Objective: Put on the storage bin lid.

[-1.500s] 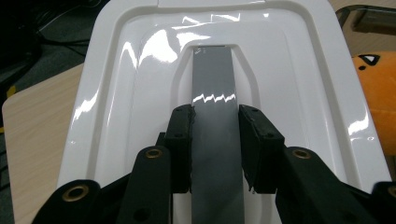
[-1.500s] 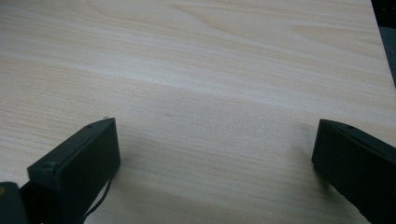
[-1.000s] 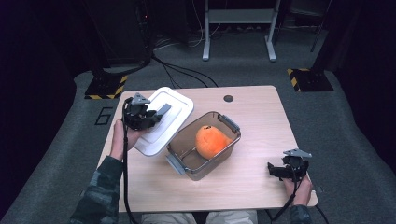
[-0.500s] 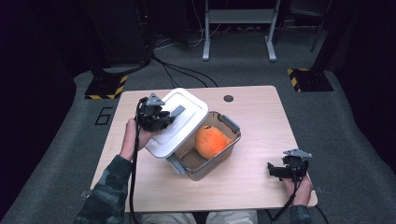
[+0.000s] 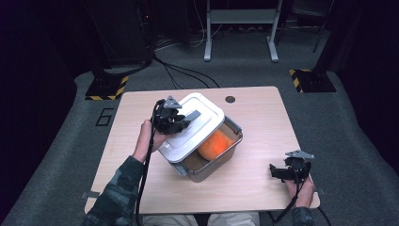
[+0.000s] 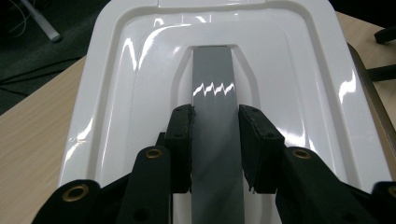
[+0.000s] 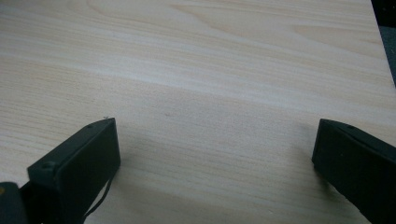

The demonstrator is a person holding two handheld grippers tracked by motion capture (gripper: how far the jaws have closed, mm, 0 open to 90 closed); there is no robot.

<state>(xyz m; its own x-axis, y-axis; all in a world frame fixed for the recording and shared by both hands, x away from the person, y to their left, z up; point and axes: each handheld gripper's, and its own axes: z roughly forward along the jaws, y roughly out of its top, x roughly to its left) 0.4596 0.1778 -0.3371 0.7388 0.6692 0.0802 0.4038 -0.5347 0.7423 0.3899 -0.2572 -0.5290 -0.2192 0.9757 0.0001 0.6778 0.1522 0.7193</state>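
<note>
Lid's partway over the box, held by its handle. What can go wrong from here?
1. The white plastic lid sits skewed over the clear rectangular container; it may seat crooked.
2. The left gripper pinches only the narrow grey handle strip; the lid may pivot.
3. The orange round fruit may block closure.

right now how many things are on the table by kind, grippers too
lid: 1
container: 1
orange fruit: 1
grippers: 2, left gripper shut on the lid's grey handle, right gripper open
total: 5
</note>
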